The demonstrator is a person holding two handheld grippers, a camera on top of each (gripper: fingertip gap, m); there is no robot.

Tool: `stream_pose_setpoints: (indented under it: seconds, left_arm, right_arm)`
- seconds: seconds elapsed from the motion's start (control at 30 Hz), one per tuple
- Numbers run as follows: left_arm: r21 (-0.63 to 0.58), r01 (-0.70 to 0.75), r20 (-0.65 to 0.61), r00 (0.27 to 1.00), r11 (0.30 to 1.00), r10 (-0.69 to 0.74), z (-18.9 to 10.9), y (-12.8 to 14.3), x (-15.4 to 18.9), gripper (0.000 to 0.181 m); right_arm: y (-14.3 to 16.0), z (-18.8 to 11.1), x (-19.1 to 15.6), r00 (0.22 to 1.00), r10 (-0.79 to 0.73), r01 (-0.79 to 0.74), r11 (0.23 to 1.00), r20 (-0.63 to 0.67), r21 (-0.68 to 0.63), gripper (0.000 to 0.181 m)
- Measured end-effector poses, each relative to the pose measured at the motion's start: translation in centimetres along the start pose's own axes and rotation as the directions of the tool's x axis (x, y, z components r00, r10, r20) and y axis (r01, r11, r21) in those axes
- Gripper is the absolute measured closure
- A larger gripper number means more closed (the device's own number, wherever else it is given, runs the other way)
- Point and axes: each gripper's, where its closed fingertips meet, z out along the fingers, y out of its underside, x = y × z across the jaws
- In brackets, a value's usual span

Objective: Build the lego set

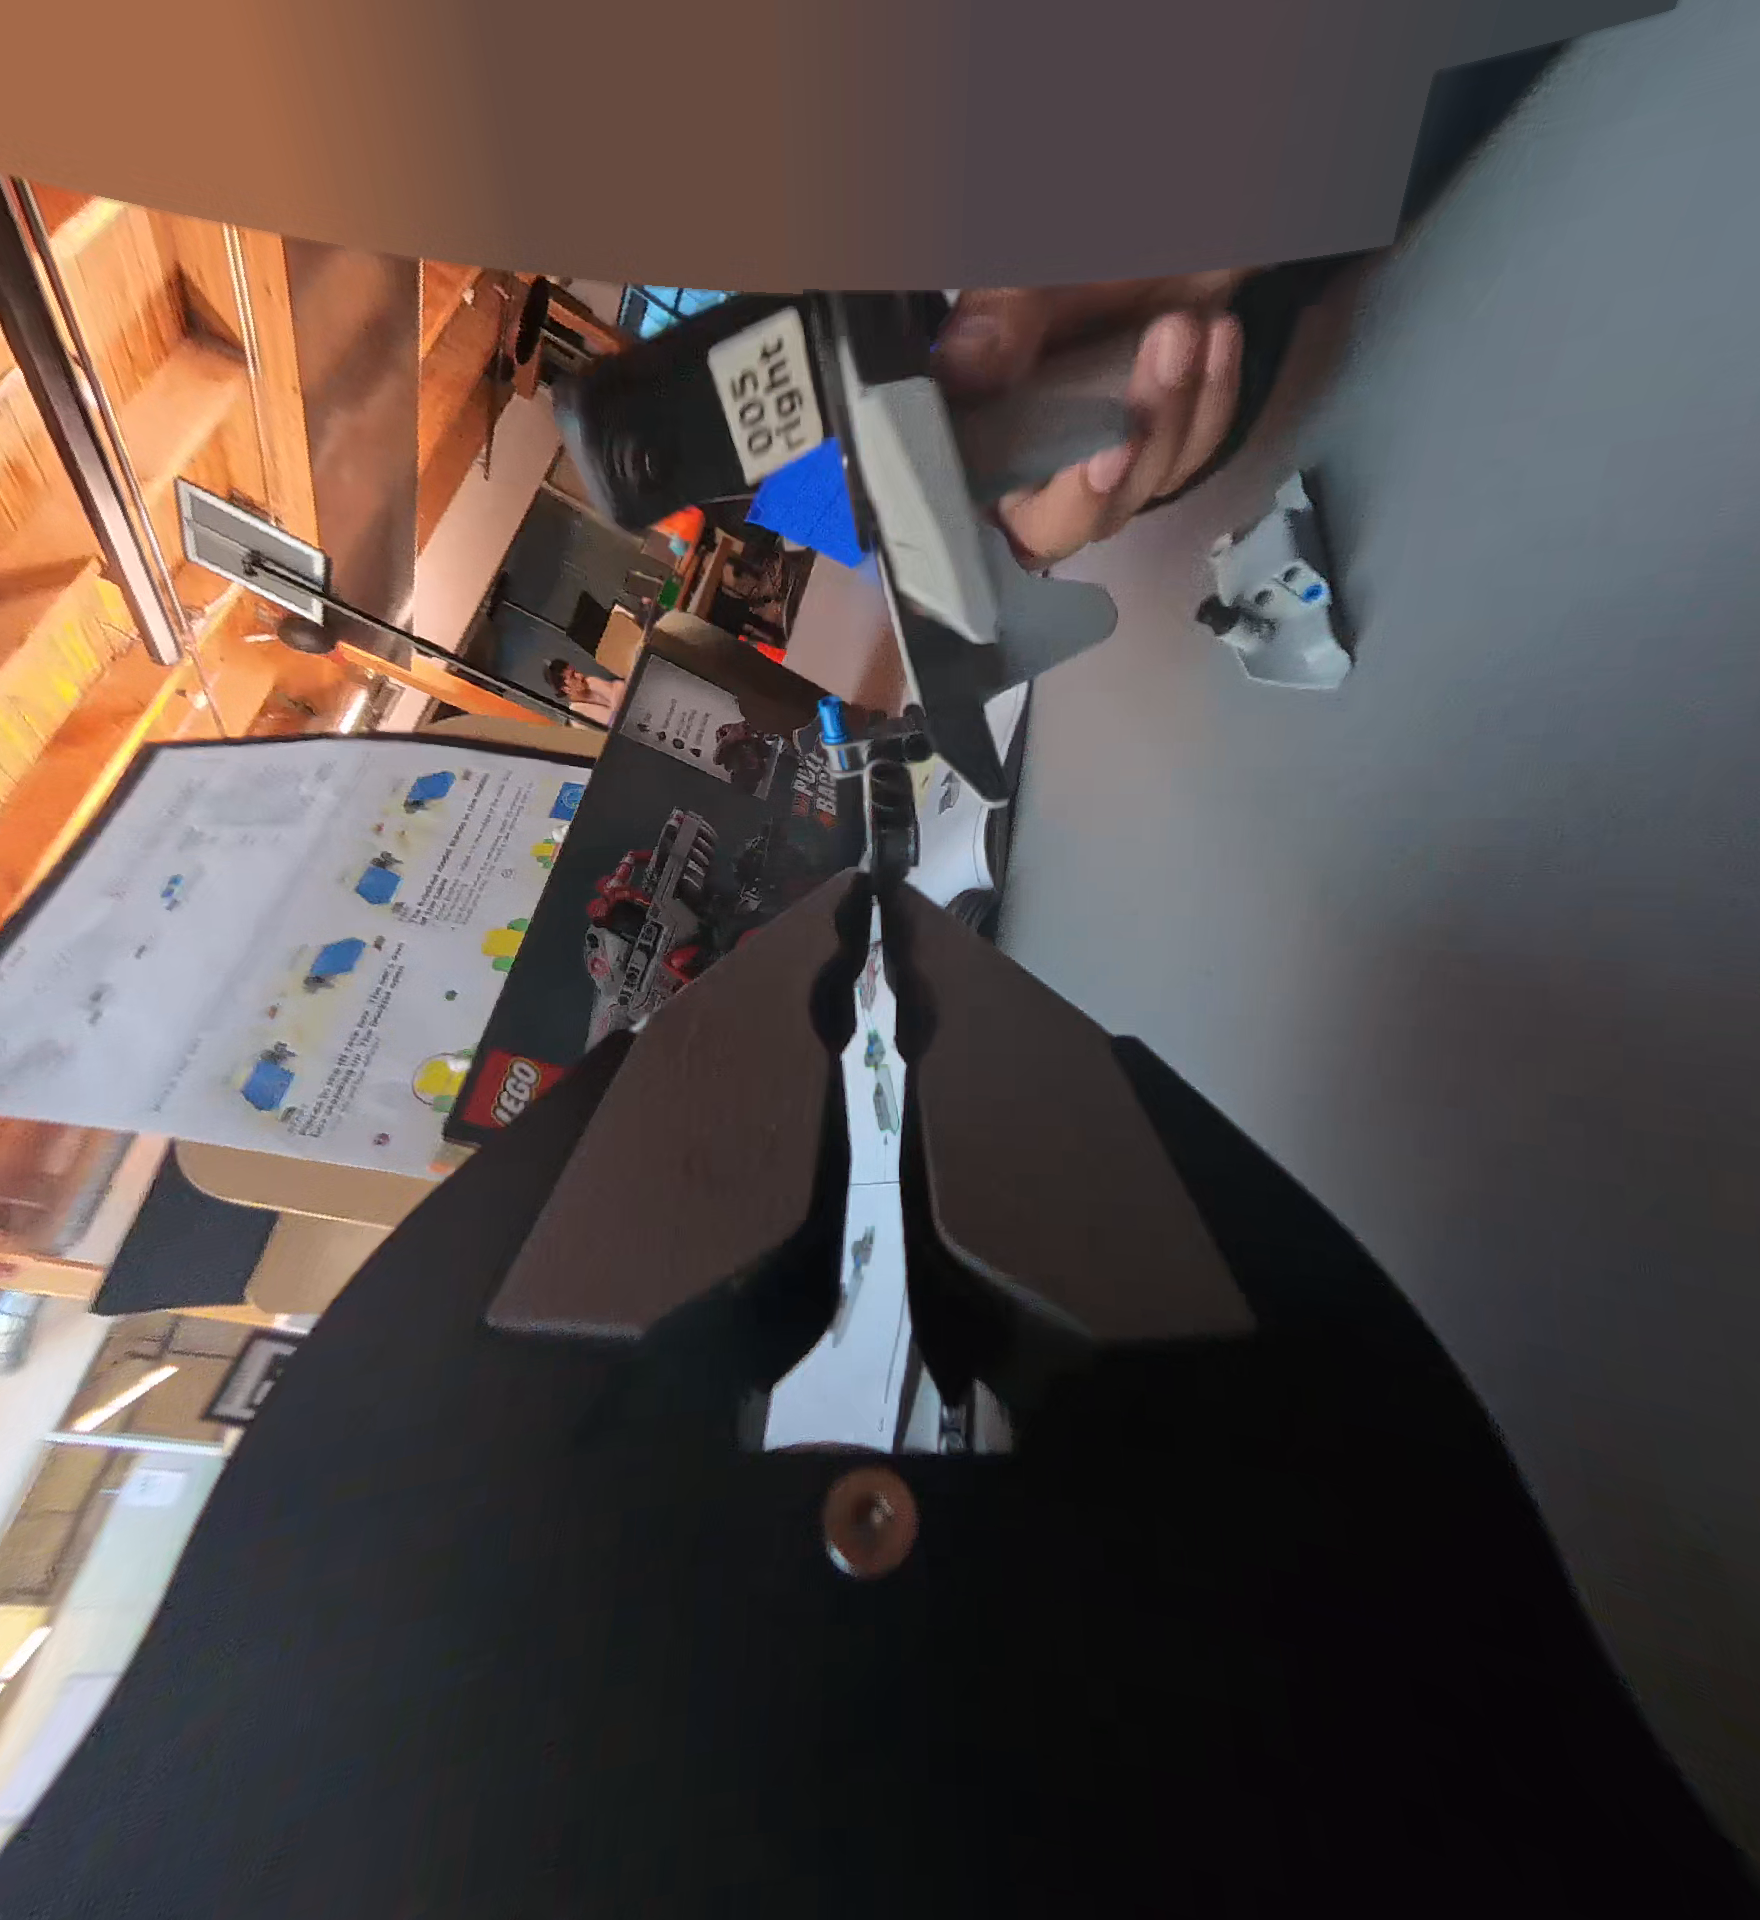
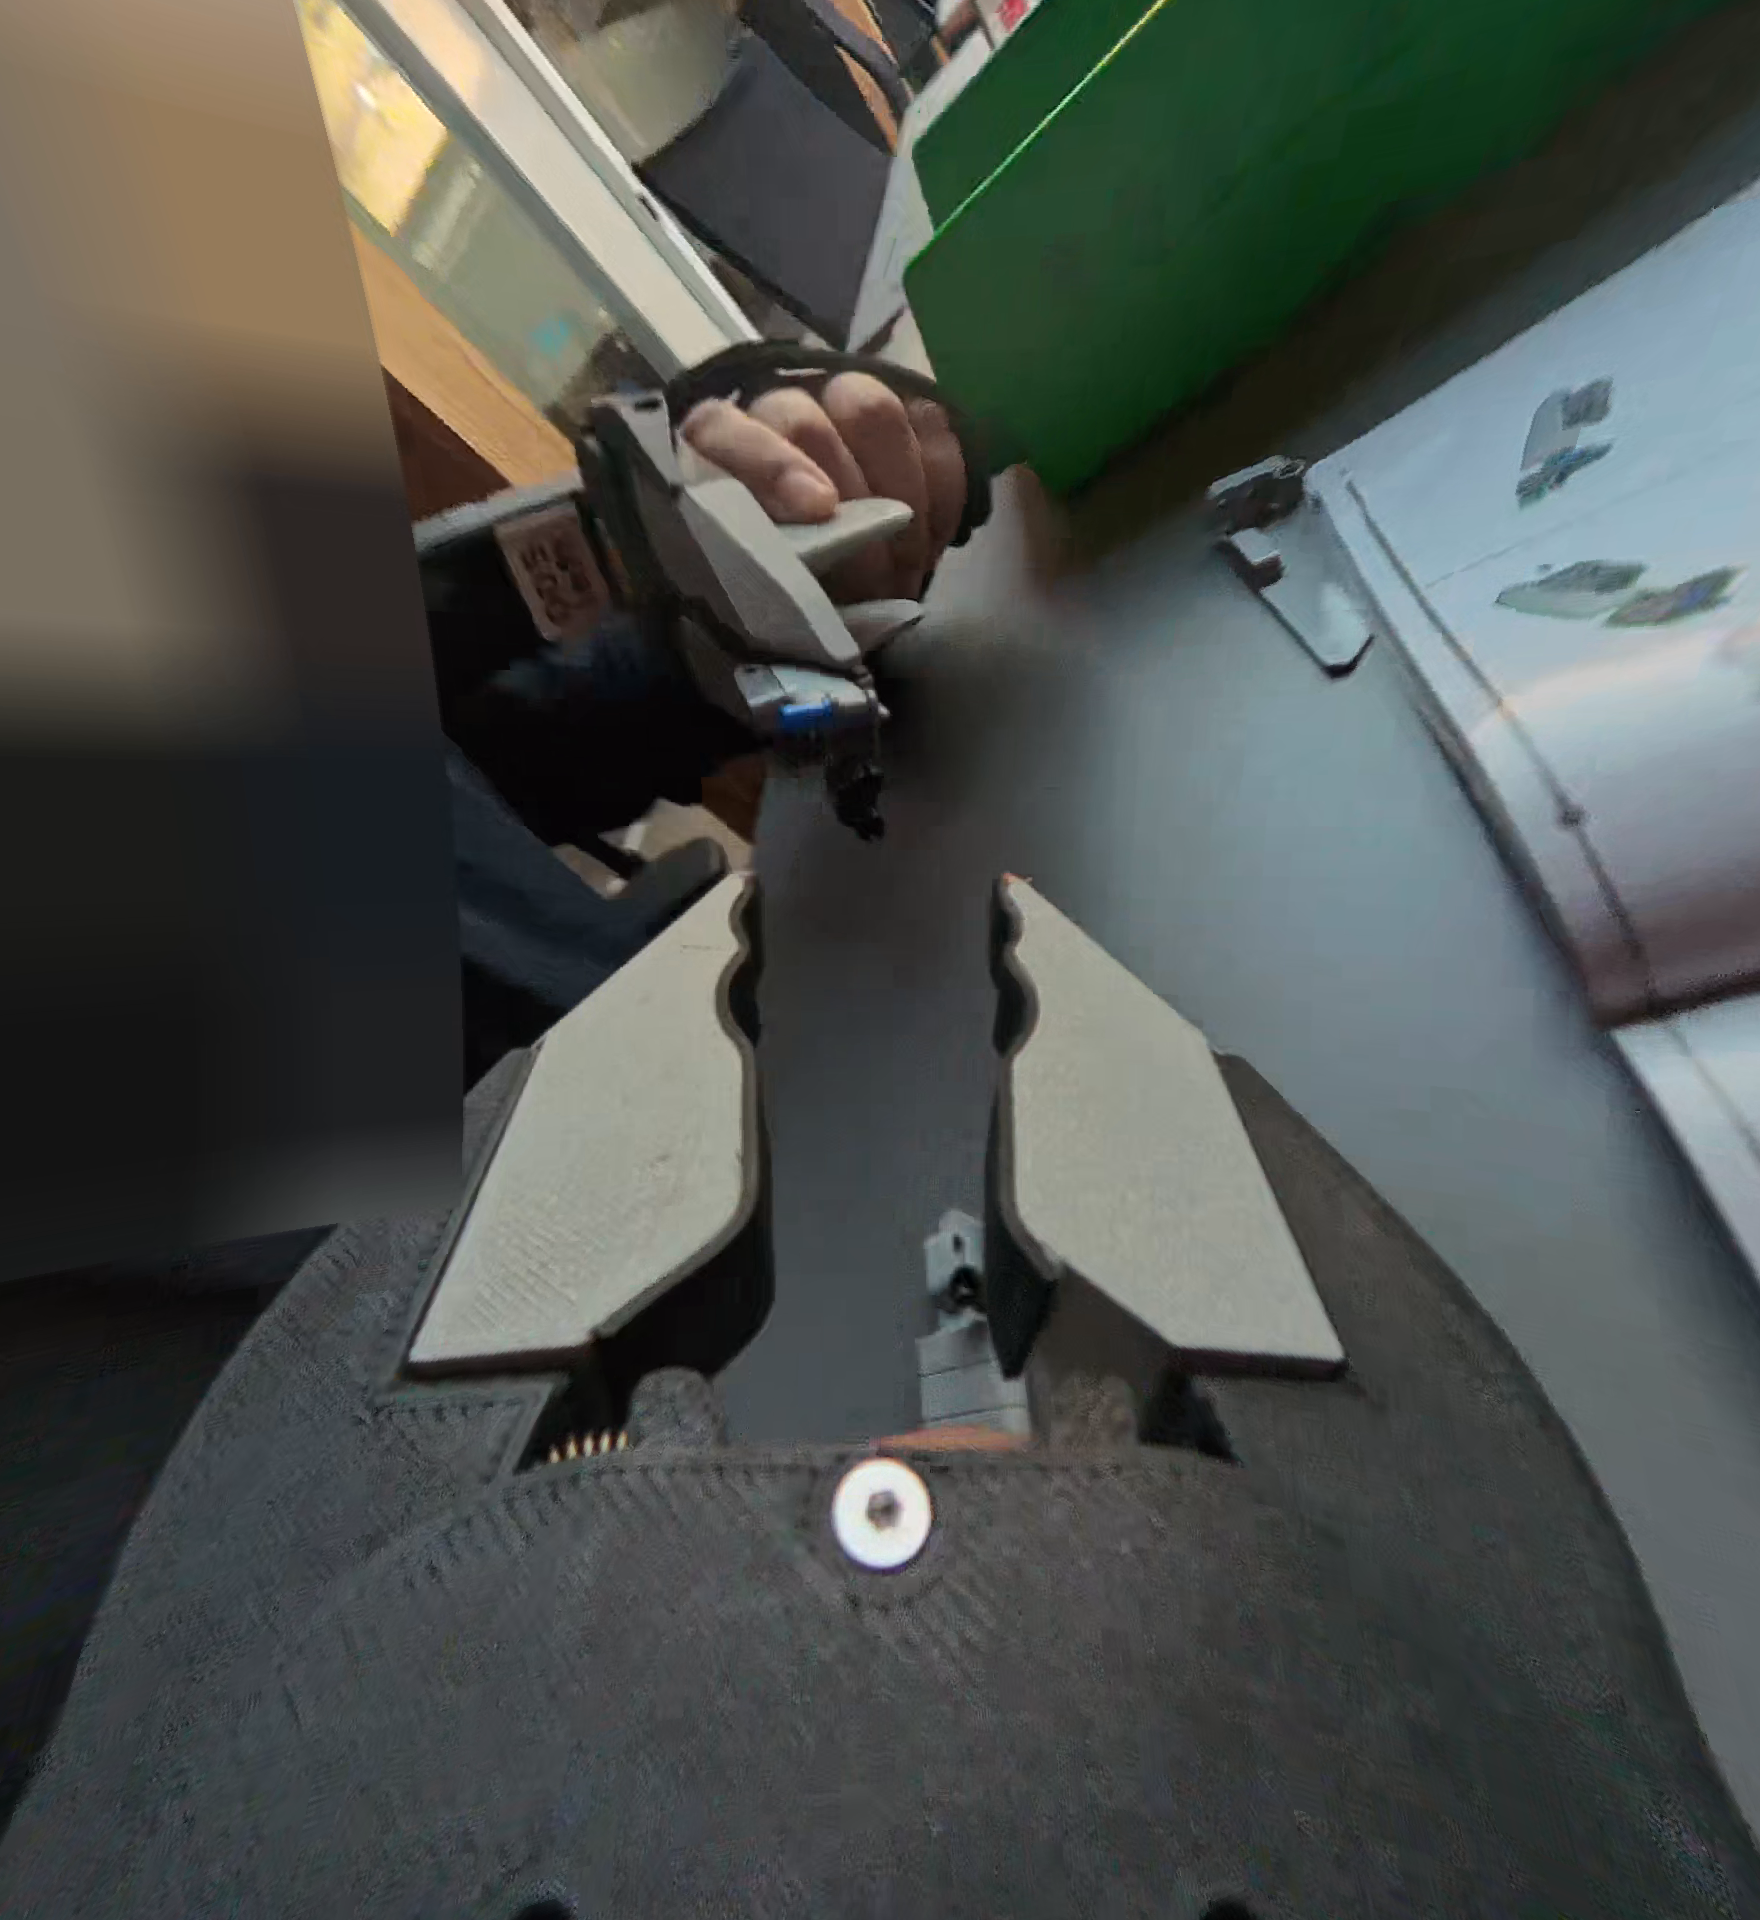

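Note:
My left gripper point(image 1: 871, 883) is shut on a small Lego assembly point(image 1: 881, 810) of black and grey parts with a blue pin, held up in the air. In the right wrist view that assembly point(image 2: 845, 748) hangs from the left gripper point(image 2: 834, 717), which a hand holds. My right gripper point(image 2: 876, 904) is open and empty, its tips just below and short of the assembly. In the left wrist view the right gripper point(image 1: 975, 764) comes in from above, its tip close beside the assembly. A white and grey Lego sub-build point(image 1: 1271, 592) lies on the grey table point(image 1: 1427, 1039).
The Lego box point(image 1: 668, 914) and a printed instruction sheet point(image 1: 263, 935) stand behind the table. A green box point(image 2: 1219, 260) sits at the table's far side, with an open booklet point(image 2: 1634, 623) and a grey Lego piece point(image 2: 1281, 561) near it. Another grey piece point(image 2: 954, 1299) lies under my right gripper. One gripper's finger ends stand about 5 cm off the other's.

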Motion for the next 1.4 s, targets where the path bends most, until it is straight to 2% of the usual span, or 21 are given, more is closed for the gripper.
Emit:
stream_pose_setpoints:
  seconds: [0.1,0.17,0.27,0.33,0.4,0.47,0.57,0.7,0.8,0.87,0.93,1.0,1.1,1.17,1.23,1.3,1.4]
  left_arm:
    - [0.029,0.049,-0.018,0.999,0.998,-0.048,-0.2,-0.4,0.0,0.181]
    - [0.047,0.076,-0.061,0.995,0.996,-0.073,-0.1,-0.9,0.7,0.181]
    - [0.059,0.115,-0.124,0.986,0.992,-0.107,0.0,-1.2,1.8,0.181]
    - [0.061,0.152,-0.158,0.977,0.987,-0.141,0.1,-1.3,2.2,0.181]
    - [0.068,0.189,-0.180,0.968,0.980,-0.174,0.0,-1.4,2.3,0.181]
    - [0.075,0.228,-0.196,0.958,0.971,-0.210,0.0,-1.5,2.2,0.181]
    - [0.090,0.324,-0.249,0.923,0.942,-0.294,-0.2,-1.7,2.1,0.181]
    - [0.083,0.473,-0.329,0.844,0.877,-0.424,-0.1,-1.8,2.1,0.181]
    - [0.086,0.606,-0.385,0.752,0.791,-0.535,-0.3,-2.2,1.5,0.181]
    - [0.082,0.661,-0.412,0.704,0.745,-0.579,-0.4,-2.2,1.1,0.181]
    - [0.078,0.681,-0.422,0.685,0.729,-0.594,-0.4,-2.1,1.0,0.181]
    - [0.067,0.679,-0.423,0.683,0.731,-0.595,-0.3,-1.9,1.2,0.181]
    - [0.086,0.565,-0.368,0.783,0.821,-0.501,-0.3,-1.6,1.4,0.181]
    - [0.095,0.465,-0.321,0.851,0.880,-0.415,-0.3,-1.3,1.5,0.181]
    - [0.117,0.413,-0.329,0.874,0.903,-0.357,-0.5,-1.7,2.0,0.181]
    - [0.114,0.430,-0.343,0.863,0.895,-0.371,-0.5,-1.8,2.2,0.181]
    - [0.055,0.544,-0.423,0.772,0.837,-0.474,-0.5,-1.6,2.9,0.177]
  right_arm:
    - [-0.1,0.1,0.8,0.942,-0.278,0.271,0.961,-0.189,-0.060,0.130]
    - [-0.3,0.2,0.8,0.843,-0.454,0.441,0.890,-0.287,-0.113,0.126]
    - [0.0,0.5,0.5,0.673,-0.650,0.615,0.757,-0.353,-0.223,0.127]
    - [0.1,0.8,0.2,0.563,-0.735,0.685,0.671,-0.379,-0.284,0.131]
    - [-0.1,1.0,-0.1,0.477,-0.783,0.730,0.606,-0.400,-0.316,0.144]
    - [-0.2,0.9,-0.6,0.433,-0.806,0.756,0.569,-0.404,-0.324,0.157]
    - [-0.1,0.8,-0.8,0.417,-0.821,0.770,0.546,-0.389,-0.329,0.156]
    - [-0.1,0.7,-1.3,0.421,-0.823,0.779,0.543,-0.381,-0.312,0.158]
    - [0.0,0.7,-1.3,0.441,-0.815,0.771,0.559,-0.376,-0.305,0.159]
    - [-0.2,0.8,-1.5,0.479,-0.793,0.761,0.589,-0.377,-0.272,0.159]
    - [-0.3,0.8,-1.6,0.532,-0.761,0.736,0.632,-0.371,-0.242,0.160]
    - [-0.2,0.9,-1.4,0.584,-0.728,0.703,0.675,-0.359,-0.223,0.160]
    - [0.2,1.1,-1.2,0.742,-0.601,0.579,0.798,-0.297,-0.168,0.160]
    - [0.4,1.1,-1.9,0.868,-0.460,0.449,0.888,-0.185,-0.103,0.160]
    - [0.7,1.0,-2.7,0.956,-0.291,0.288,0.955,-0.046,-0.067,0.160]
    - [0.5,0.8,-2.3,0.973,-0.231,0.230,0.972,-0.021,-0.047,0.160]
    - [1.3,0.8,-0.5,0.955,-0.272,0.259,0.959,-0.115,-0.115,0.160]
